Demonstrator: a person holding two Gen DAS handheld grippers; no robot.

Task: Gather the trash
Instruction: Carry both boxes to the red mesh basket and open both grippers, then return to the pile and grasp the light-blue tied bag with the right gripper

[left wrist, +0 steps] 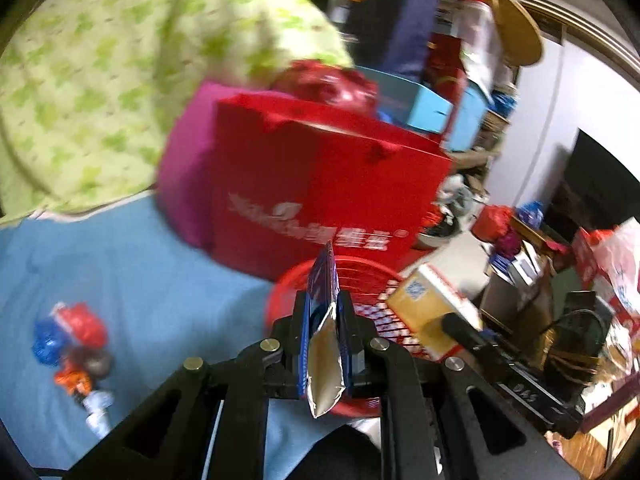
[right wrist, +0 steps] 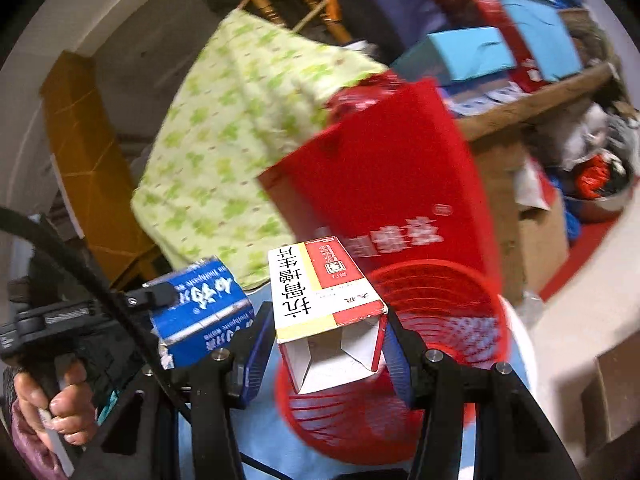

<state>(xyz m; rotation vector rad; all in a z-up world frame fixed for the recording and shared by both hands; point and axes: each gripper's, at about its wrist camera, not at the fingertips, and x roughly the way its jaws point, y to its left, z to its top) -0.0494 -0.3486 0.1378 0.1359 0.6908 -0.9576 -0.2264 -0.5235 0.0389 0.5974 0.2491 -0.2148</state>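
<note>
Flattened blue toothpaste box (left wrist: 323, 320) pinched on edge in left gripper (left wrist: 322, 332), above near rim of red mesh basket (left wrist: 360, 276). Open-ended medicine carton (right wrist: 326, 312) clamped in right gripper (right wrist: 328, 344), over same basket. Risks: thin box slipping sideways, early release missing rim, grippers colliding. More wrappers (left wrist: 74, 344) left on blue sheet (left wrist: 152, 288).

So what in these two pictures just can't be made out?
- Inside of the red basket, right view: the white box covers part of it; what it holds cannot be told.
- Lettering on the red bag, left view: smeared by motion blur.
- Small wrappers on the blue cloth, left view: too blurred to identify.
- Blue carton, left view: seen edge-on, print unreadable.
</note>
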